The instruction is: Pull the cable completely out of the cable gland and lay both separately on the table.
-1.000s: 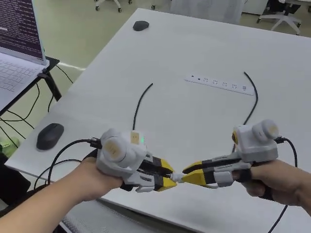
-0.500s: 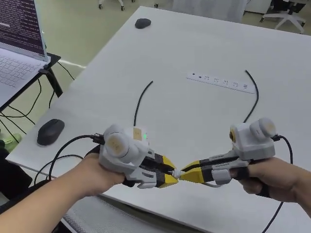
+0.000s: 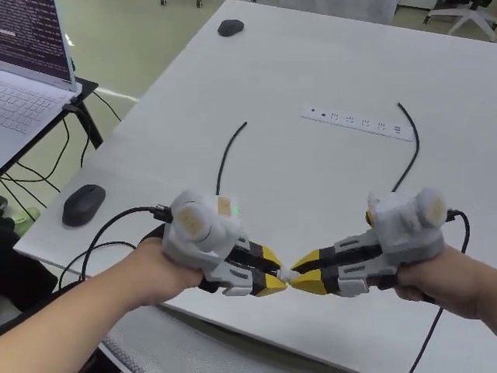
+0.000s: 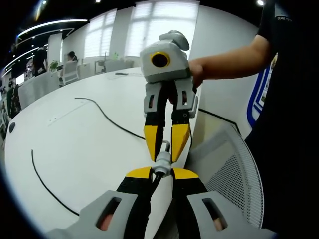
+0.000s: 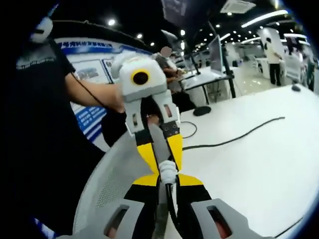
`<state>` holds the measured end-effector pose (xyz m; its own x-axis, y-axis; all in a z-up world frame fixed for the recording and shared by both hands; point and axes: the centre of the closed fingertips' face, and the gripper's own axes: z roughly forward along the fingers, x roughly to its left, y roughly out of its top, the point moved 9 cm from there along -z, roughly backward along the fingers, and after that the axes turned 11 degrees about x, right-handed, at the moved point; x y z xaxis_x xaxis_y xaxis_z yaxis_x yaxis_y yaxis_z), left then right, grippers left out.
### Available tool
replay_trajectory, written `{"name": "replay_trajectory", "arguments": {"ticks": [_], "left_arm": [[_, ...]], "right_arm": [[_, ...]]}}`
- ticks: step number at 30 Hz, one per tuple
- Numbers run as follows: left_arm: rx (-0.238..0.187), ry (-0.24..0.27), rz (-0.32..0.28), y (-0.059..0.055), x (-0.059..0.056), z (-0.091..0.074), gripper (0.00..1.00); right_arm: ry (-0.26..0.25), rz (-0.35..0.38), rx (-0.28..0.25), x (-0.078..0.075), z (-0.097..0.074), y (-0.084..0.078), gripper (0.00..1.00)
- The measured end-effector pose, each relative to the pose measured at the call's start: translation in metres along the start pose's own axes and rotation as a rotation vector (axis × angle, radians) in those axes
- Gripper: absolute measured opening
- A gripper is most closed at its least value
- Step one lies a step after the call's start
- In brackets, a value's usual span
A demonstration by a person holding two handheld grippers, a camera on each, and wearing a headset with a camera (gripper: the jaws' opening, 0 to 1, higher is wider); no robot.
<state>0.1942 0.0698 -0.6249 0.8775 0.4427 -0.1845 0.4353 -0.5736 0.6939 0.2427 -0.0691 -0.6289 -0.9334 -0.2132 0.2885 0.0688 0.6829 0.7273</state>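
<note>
Cable gland (image 3: 285, 274) sits pinched between the closed tips of the left gripper (image 3: 269, 280); the cable (image 5: 171, 200) runs back from it, clamped in the narrowed jaws of the right gripper (image 3: 308, 280). Both meet nose to nose over the near edge of the table (image 3: 326, 179).

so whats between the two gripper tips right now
The cable gland, a small pale piece, sits between the left gripper and right gripper, both shut on it, as the head view shows.
</note>
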Motion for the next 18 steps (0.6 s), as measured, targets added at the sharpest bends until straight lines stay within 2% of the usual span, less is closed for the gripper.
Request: {"name": "replay_trajectory", "arguments": {"ticks": [1, 3, 5, 7, 10, 11, 15, 18], "left_arm": [[0.001, -0.009, -0.012, 0.000, 0.000, 0.000, 0.14], [-0.002, -0.014, -0.015, -0.001, 0.002, -0.002, 0.14], [-0.008, -0.035, -0.054, -0.002, 0.004, -0.002, 0.14], [-0.017, -0.034, -0.065, -0.004, 0.009, -0.002, 0.14], [-0.019, -0.063, -0.109, -0.005, 0.009, 0.001, 0.14], [-0.018, -0.065, -0.119, -0.005, 0.010, 0.002, 0.14], [-0.013, -0.067, -0.109, -0.006, 0.009, 0.004, 0.14], [-0.017, -0.077, -0.111, -0.007, 0.010, 0.004, 0.14]], "right_arm": [[-0.022, -0.031, 0.015, 0.002, 0.000, 0.001, 0.07], [-0.098, -0.109, 0.037, 0.007, 0.001, 0.006, 0.07], [-0.171, -0.211, 0.078, 0.013, 0.002, 0.009, 0.07], [-0.258, -0.298, 0.121, 0.017, 0.004, 0.011, 0.07], [-0.323, -0.389, 0.171, 0.022, 0.008, 0.010, 0.07], [-0.350, -0.400, 0.180, 0.023, 0.009, 0.009, 0.07], [-0.399, -0.440, 0.211, 0.028, 0.012, 0.009, 0.07], [-0.418, -0.437, 0.212, 0.030, 0.013, 0.009, 0.07]]}}
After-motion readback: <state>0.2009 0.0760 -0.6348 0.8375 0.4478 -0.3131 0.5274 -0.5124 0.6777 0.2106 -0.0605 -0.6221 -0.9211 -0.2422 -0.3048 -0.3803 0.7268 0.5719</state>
